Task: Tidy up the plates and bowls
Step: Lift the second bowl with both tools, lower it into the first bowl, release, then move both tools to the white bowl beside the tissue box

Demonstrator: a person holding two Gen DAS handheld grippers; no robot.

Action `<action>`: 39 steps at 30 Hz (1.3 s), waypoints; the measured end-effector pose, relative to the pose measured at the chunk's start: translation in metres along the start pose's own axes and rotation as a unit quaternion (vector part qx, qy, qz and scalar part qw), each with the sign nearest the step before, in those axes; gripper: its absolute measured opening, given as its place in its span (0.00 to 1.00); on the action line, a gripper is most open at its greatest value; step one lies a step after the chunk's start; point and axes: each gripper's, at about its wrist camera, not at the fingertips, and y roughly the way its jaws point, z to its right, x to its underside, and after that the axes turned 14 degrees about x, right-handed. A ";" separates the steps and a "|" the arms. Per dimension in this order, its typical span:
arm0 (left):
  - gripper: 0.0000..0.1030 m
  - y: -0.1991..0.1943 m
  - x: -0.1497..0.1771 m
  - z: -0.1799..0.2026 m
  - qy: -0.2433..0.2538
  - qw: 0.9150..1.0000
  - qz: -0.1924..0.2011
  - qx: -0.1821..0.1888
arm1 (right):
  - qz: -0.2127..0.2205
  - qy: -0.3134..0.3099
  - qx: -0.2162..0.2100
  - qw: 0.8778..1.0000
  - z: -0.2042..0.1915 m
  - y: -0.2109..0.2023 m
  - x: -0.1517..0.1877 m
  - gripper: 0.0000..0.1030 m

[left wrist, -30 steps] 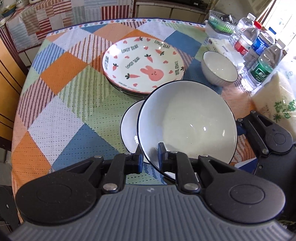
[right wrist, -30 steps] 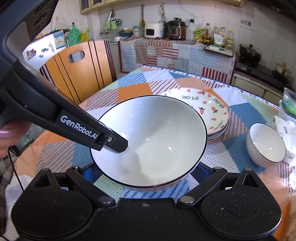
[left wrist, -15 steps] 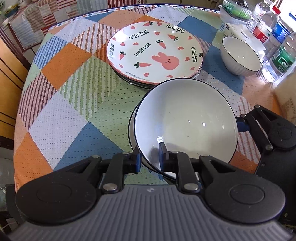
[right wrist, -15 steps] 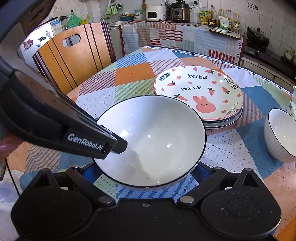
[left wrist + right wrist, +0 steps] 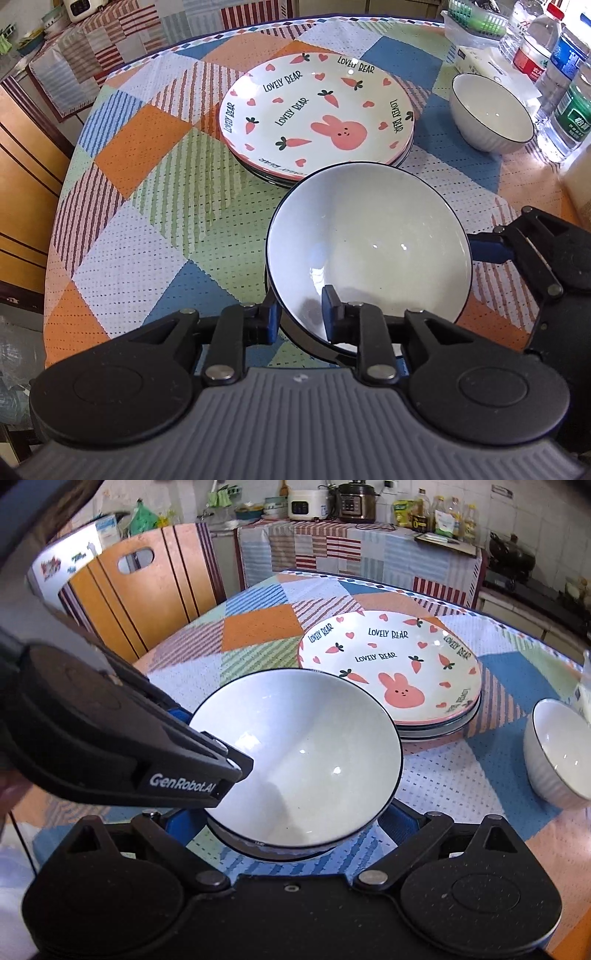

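My left gripper [image 5: 300,314] is shut on the near rim of a large white bowl with a black rim [image 5: 369,243], which sits in a second like bowl [image 5: 258,845] whose edge shows under it. My right gripper [image 5: 291,823] is open, its blue fingers either side of the bowls, low at the table. The top bowl also shows in the right wrist view [image 5: 306,753]. A stack of plates topped by a bunny-and-carrot plate [image 5: 317,114] lies just beyond. A small white bowl [image 5: 491,112] stands at the right.
The table [image 5: 140,206] has a patchwork cloth. Water bottles [image 5: 565,92] and a tissue box [image 5: 480,61] stand at the far right edge. A wooden chair [image 5: 144,590] is at the table's left side. A kitchen counter runs behind.
The top bowl, held by my left gripper, has come down and to the right over the lower bowl, which now hardly shows. The right gripper stays around them.
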 end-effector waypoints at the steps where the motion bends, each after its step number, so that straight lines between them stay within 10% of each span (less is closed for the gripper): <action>1: 0.21 0.000 0.000 0.000 0.001 1.000 0.000 0.000 | -0.001 0.005 -0.005 1.000 0.002 0.000 0.000 0.96; 20: 0.44 -0.031 0.008 -0.003 0.012 0.999 0.038 -0.018 | 0.039 0.041 0.025 0.998 0.015 -0.034 0.016 0.97; 39: 0.46 -0.082 -0.041 0.059 0.043 0.998 0.017 0.048 | 0.083 0.137 0.127 0.979 0.109 -0.082 0.005 0.97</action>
